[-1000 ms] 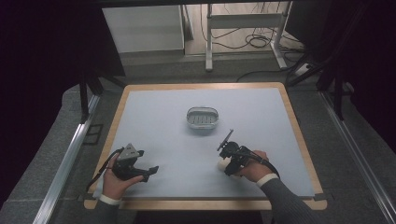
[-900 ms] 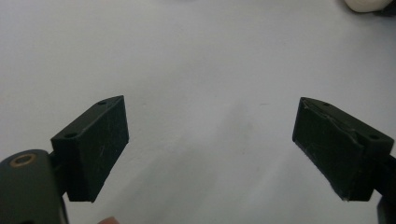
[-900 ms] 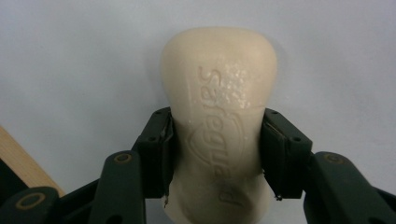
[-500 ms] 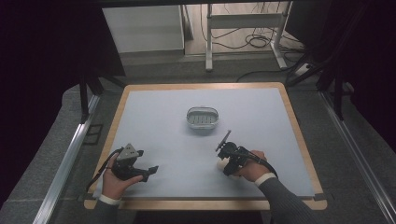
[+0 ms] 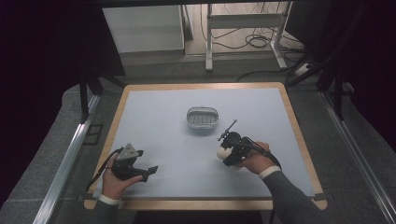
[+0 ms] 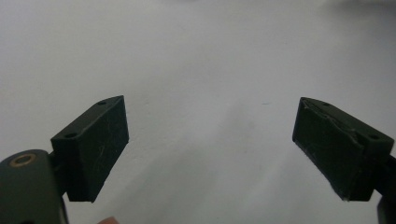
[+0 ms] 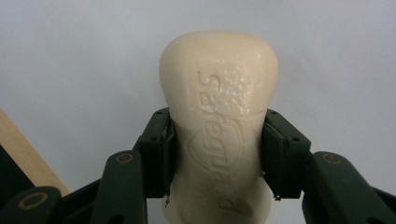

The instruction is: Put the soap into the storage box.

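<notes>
A cream bar of soap (image 7: 219, 130) with raised lettering is clamped at its waist between the two black jaws of my right gripper (image 7: 217, 154). In the high view the soap (image 5: 223, 152) shows as a pale lump at the tip of that gripper (image 5: 226, 154), held just above the table right of centre. A small oval soap dish (image 5: 202, 117) with a ribbed inside stands at mid-table, a short way beyond and left of the soap. My left gripper (image 5: 150, 170) rests near the front left; its jaws stand wide apart over bare table (image 6: 210, 154) with nothing between them.
The table has a pale blue-grey top (image 5: 163, 121) and a wooden rim (image 5: 196, 203). Beyond its far edge are a white cabinet (image 5: 144, 28), metal desk legs (image 5: 209, 42) and loose cables (image 5: 261, 41) on the floor.
The right hand with the soap has shifted slightly toward the middle of the table and turned a little. The left gripper has stayed put.
</notes>
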A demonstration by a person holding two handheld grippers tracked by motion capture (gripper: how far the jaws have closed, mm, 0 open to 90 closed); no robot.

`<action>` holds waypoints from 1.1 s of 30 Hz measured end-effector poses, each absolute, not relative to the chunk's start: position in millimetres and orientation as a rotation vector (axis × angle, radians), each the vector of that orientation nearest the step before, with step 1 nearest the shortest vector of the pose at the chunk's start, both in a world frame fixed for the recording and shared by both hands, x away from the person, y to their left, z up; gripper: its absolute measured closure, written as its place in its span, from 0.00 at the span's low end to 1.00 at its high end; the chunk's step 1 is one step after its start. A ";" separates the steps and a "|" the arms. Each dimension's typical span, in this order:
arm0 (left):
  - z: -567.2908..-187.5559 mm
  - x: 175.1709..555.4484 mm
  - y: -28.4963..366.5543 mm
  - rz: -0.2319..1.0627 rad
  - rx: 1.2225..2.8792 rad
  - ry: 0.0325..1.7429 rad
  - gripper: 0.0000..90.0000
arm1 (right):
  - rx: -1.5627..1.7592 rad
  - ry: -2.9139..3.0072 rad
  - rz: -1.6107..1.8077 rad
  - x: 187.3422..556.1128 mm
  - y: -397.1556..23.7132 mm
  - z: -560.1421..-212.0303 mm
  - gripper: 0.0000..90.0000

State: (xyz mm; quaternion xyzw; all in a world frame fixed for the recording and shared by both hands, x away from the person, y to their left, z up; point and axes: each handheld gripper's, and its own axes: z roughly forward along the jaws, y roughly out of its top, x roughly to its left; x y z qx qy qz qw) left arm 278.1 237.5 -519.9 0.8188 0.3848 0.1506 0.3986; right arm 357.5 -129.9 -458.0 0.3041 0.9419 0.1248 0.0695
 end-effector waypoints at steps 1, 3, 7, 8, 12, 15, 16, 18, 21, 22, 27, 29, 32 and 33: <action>-520.1 278.2 237.5 0.381 2.073 0.976 0.12 | 0.917 2.834 0.376 358.8 -129.5 -456.4 0.55; -520.2 278.3 237.3 0.381 2.074 0.977 0.12 | 0.906 2.827 0.386 361.7 -128.3 -453.0 0.55; -520.0 278.1 237.3 0.380 2.073 0.976 0.12 | 0.886 2.819 0.405 366.7 -125.9 -448.2 0.55; -519.9 278.0 237.5 0.379 2.075 0.976 0.12 | 0.882 2.820 0.408 368.4 -124.9 -446.7 0.55; -519.7 277.9 237.7 0.380 2.076 0.976 0.12 | 0.860 2.811 0.441 376.6 -121.2 -439.3 0.55; -520.1 278.1 238.0 0.383 2.075 0.978 0.12 | 0.851 2.808 0.448 380.5 -117.7 -435.3 0.55; -520.2 278.1 238.0 0.382 2.074 0.979 0.12 | 0.838 2.807 0.452 381.8 -117.3 -434.7 0.55; -520.2 278.2 238.0 0.383 2.073 0.979 0.12 | 0.835 2.806 0.460 384.3 -115.4 -432.8 0.55; -520.3 278.2 237.9 0.381 2.075 0.979 0.12 | 0.831 2.806 0.466 388.7 -114.0 -431.4 0.55; -520.4 278.2 237.9 0.381 2.075 0.979 0.12 | 0.832 2.805 0.466 389.7 -113.5 -431.2 0.55; -520.5 278.4 238.2 0.382 2.075 0.979 0.12 | 0.814 2.807 0.457 395.4 -111.3 -428.2 0.55; -520.9 278.6 238.2 0.380 2.076 0.981 0.12 | 0.800 2.804 0.459 398.0 -109.9 -426.4 0.55; -520.9 278.6 238.6 0.379 2.077 0.981 0.12 | 0.783 2.809 0.465 402.5 -107.3 -423.0 0.55; -520.8 278.6 238.8 0.382 2.077 0.981 0.12 | 0.785 2.810 0.473 404.5 -106.3 -421.6 0.55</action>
